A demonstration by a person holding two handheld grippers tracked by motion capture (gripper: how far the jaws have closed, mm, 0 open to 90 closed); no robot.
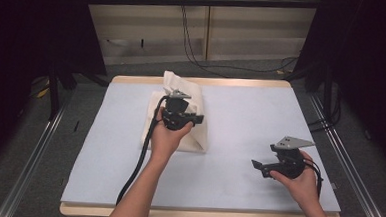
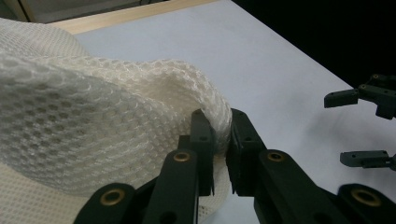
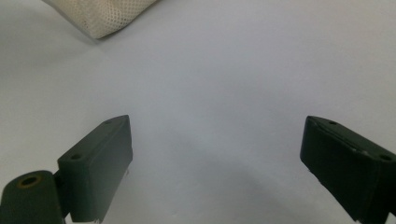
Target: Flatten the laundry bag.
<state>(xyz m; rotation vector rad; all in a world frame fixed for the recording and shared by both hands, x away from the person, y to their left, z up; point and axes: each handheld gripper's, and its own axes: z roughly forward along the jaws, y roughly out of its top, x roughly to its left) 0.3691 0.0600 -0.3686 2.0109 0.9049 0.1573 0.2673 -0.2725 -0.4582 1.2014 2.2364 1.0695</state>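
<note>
Evidently the left gripper (image 2: 220, 154) had its jaws pressed together on a raised fold of the cream mesh cloth (image 2: 84, 126), pinching the edge so that the fabric arched up from the table instead of lying flat, which looked like a grip meant for folding or carrying that edge across. The cloth (image 1: 180, 115) lay on the pale blue table cover (image 1: 250, 121) left of centre toward the far side, its lifted part bunched beneath the left hand (image 1: 167, 137), whose forearm reached straight forward. The right gripper (image 3: 215, 168) hovered low over bare cover, well apart from the cloth, jaws spread wide and holding nothing, its hand (image 1: 302, 182) cocked inward as if waiting its turn
</note>
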